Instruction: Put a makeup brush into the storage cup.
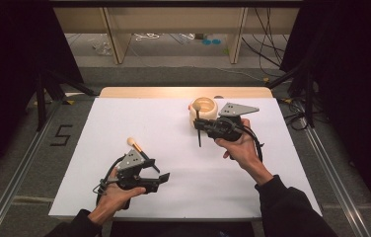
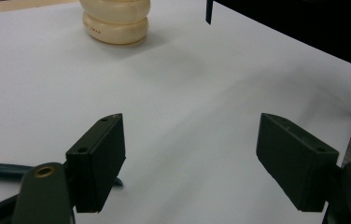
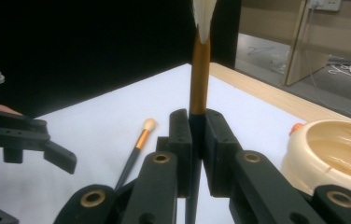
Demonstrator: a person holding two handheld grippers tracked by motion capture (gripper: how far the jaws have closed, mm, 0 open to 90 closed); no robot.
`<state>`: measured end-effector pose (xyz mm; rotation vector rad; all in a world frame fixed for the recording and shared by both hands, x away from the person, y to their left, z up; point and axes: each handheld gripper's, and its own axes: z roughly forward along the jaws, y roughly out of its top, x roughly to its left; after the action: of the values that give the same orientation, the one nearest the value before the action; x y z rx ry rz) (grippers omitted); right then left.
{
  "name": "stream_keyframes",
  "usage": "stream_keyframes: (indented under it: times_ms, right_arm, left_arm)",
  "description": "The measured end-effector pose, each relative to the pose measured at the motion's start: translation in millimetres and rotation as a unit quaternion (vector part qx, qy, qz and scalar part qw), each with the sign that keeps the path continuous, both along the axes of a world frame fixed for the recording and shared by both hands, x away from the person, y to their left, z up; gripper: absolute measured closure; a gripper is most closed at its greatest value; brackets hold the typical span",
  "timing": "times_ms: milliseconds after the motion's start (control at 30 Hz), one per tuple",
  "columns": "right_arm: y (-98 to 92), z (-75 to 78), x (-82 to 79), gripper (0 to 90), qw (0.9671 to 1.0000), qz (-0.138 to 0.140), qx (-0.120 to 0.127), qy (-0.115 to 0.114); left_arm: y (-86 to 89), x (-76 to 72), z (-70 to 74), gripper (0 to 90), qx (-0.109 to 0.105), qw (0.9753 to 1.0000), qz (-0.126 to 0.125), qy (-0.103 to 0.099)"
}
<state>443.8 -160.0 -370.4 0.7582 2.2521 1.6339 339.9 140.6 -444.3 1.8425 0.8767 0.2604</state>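
Two risks from here: the right gripper, pinching a gold-ferruled makeup brush, could tip the cream ribbed pot (left gripper spread, idle).

Both grippers are black, each topped by a grey three-cornered plate dotted with small holes. The left gripper has blocky black jaws with brass-coloured pivot rings; the right gripper shows the same brass rings. A black cable loops from each handle. The person wears dark long sleeves
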Motion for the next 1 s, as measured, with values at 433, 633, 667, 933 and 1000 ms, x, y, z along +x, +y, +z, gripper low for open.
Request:
stream_keyframes:
  times_ms: [433, 633, 667, 933, 1000]
  right_arm:
    - [-6.1, 1.5, 14.9, 83.2, 0.9999, -0.012, -0.005, 0.002]
    - [-8.7, 5.0, 21.5, 83.1, 0.9998, -0.02, -0.003, -0.001]
    - [-9.8, 6.1, 23.2, 83.2, 0.9998, -0.019, -0.006, 0.001]
    - [-14.9, 11.2, 38.0, 83.2, 0.9995, -0.031, 0.0, -0.001]
    - [-16.9, 13.9, 41.1, 83.2, 0.9993, -0.036, -0.005, -0.003]
  left_arm:
    - [1.5, -1.9, 0.8, 21.8, 0.009, 0.9999, 0.0, -0.005]
    - [1.3, -1.5, 0.4, 21.1, 0.007, 1.0, -0.002, -0.006]
    - [1.1, -1.7, 0.4, 21.1, 0.009, 0.9999, 0.0, -0.006]
    - [1.8, -1.1, 0.2, 20.9, 0.004, 1.0, 0.003, -0.009]
    - [1.9, -1.1, 0.5, 20.8, 0.006, 0.9999, 0.005, -0.008]
